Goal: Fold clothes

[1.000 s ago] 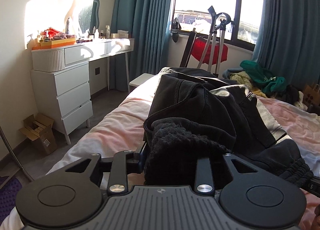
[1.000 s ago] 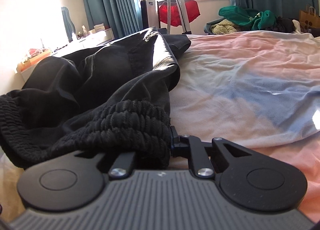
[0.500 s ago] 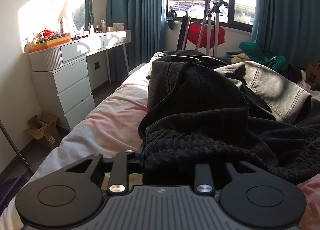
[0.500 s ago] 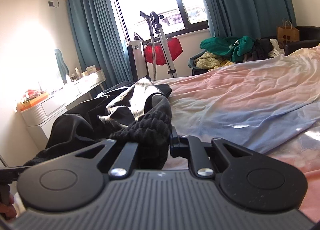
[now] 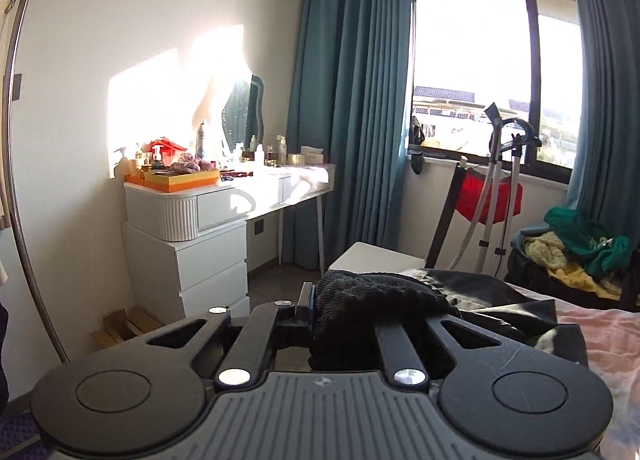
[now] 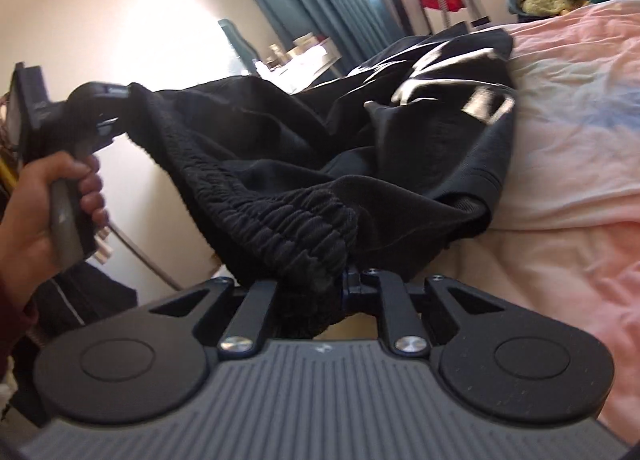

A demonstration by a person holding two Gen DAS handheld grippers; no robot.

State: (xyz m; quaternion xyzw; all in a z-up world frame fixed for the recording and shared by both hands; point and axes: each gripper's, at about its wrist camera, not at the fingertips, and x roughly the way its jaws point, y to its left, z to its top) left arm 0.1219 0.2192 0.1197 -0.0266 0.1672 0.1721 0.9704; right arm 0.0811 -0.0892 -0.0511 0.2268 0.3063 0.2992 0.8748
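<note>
Right wrist view: my right hand-held gripper is clamped on the ribbed elastic waistband of the black trousers. The left hand-held gripper pinches the same waistband further along, lifted off the bed, with my left hand on the grip. Left wrist view confirms it: left hand-held gripper has thick black knit bunched between its fingers. The rest of the trousers trails crumpled on the pink sheet, legs twisted. My read is that the step is stretching and squaring the waistband. To do it well: keep both pinches tight, pull apart until the band is taut and level, and let the legs hang straight before laying flat.
</note>
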